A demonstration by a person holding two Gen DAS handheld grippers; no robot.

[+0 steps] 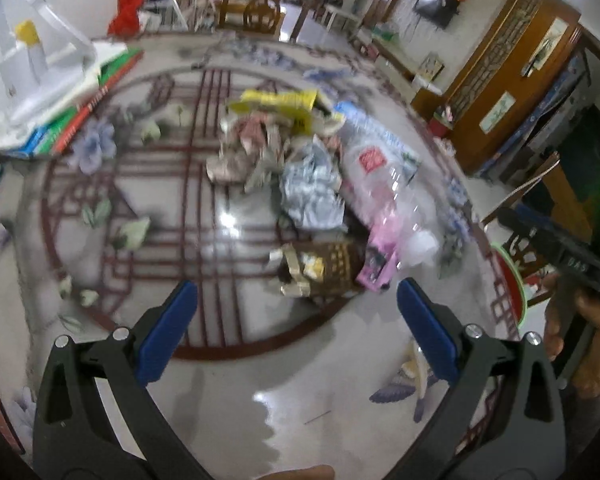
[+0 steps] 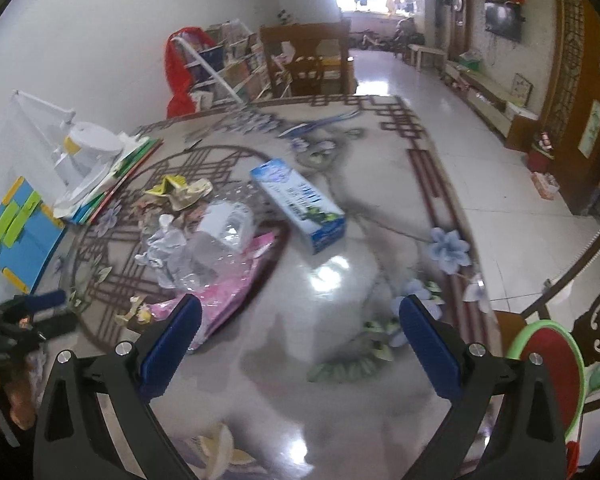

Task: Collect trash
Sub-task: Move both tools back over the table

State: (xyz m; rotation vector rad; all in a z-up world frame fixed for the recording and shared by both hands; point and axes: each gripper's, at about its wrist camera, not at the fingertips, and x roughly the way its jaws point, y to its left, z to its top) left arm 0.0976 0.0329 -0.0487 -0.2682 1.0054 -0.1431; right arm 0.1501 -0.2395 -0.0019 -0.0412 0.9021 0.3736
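Glossy floral bench (image 2: 340, 380) fills both my views, a tiled living room beyond it. Toward its middle lies the trash pile (image 1: 300, 184): a clear plastic bottle (image 1: 380, 184), crumpled paper (image 1: 312, 192) touching it, a pink wrapper (image 2: 236, 288), and a blue-and-white carton (image 2: 300, 204) just beside. My left tongs (image 1: 296, 312) and right tongs (image 2: 300, 324) both hang wide apart, empty, touching nothing.

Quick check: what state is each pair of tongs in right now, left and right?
Left tongs: open, holding nothing, above the table short of the trash pile.
Right tongs: open, holding nothing.
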